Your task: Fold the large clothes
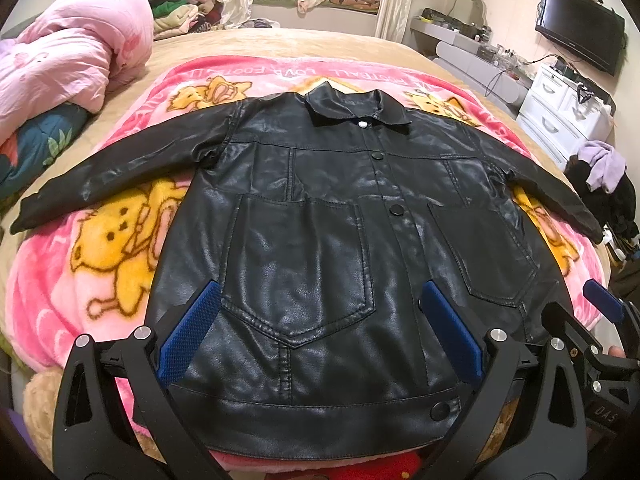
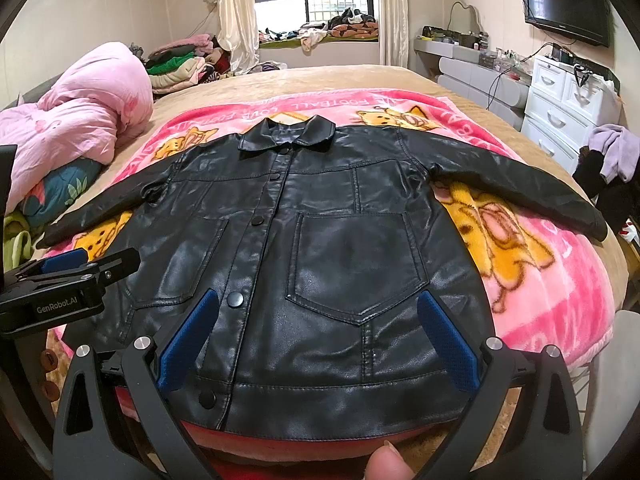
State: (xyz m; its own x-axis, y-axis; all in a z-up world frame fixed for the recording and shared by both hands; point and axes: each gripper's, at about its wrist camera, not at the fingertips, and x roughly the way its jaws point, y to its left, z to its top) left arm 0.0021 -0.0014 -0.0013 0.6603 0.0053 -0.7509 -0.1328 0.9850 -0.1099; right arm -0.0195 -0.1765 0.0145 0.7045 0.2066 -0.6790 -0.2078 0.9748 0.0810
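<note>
From the left wrist view, we see a black leather jacket (image 1: 320, 216) lying flat, front side up, on a pink cartoon blanket (image 1: 100, 264) spread over a bed (image 1: 248, 42). Its collar points away from us, its hem is nearest us, and both sleeves stretch outward to either side. The front is buttoned. Our left gripper (image 1: 320, 336) hangs above the hem with its blue-padded fingers (image 1: 188, 332) spread wide, holding nothing. At the right edge, part of the right gripper (image 1: 604, 304) shows just beside the jacket's corner. A pink quilt (image 1: 76, 40) is heaped at the left of the bed, and a television (image 1: 580, 28) hangs on the wall at right.

From the right wrist view, we see the same jacket (image 2: 320, 240) from slightly further right, with its pocket centred between our fingers. Our right gripper (image 2: 318, 340) is also wide open and empty, above the hem. The left gripper (image 2: 64, 272) shows at the left, over the jacket's lower left edge. A fingertip (image 2: 386, 462) shows at the bottom. White drawers (image 2: 560, 100) stand at right.
</note>
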